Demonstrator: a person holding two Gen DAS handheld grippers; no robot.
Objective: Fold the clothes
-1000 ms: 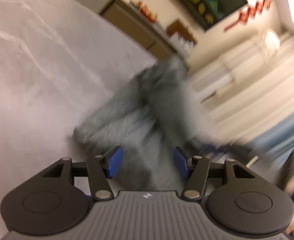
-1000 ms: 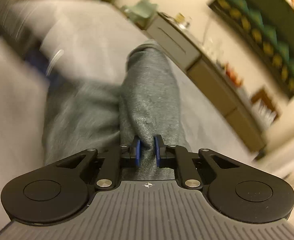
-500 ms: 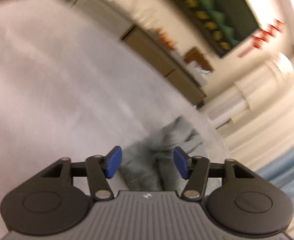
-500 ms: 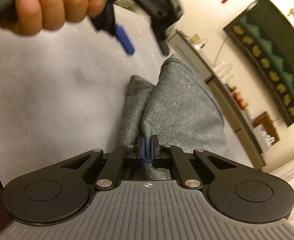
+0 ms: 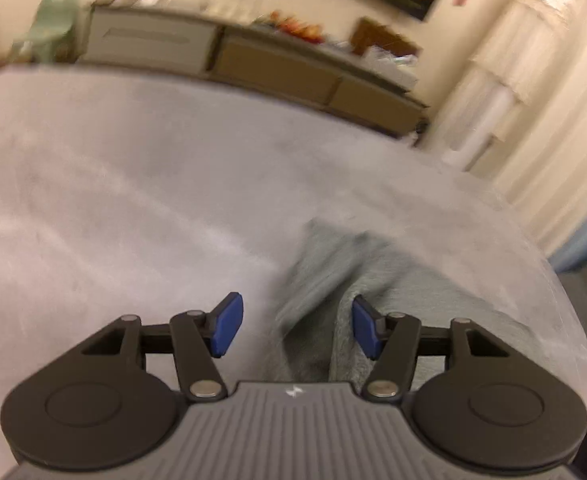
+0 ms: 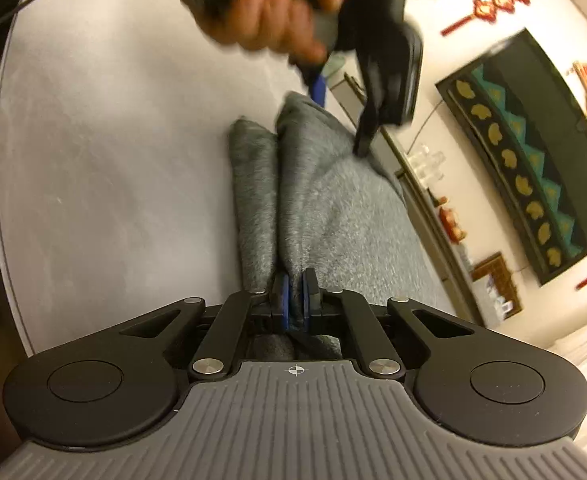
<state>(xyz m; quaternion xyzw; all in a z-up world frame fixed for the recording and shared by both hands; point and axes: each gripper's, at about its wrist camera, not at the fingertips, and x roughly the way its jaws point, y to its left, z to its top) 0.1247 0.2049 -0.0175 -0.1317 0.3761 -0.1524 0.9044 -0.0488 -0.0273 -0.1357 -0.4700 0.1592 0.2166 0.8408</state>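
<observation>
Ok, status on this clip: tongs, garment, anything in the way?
Left tongs open over garment. Right tongs shut on garment. Table otherwise bare, nothing blocking.

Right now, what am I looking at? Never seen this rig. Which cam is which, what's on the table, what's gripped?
No robot here: a person holds a two-finger gripper in each hand, each carrying a fisheye camera looking along its fingers. In the left wrist view, the left gripper is open above the grey cloth on the table. In the right wrist view, the right gripper is shut on the cloth's near edge. The hand at the top holds the left gripper over the cloth's far end.
</observation>
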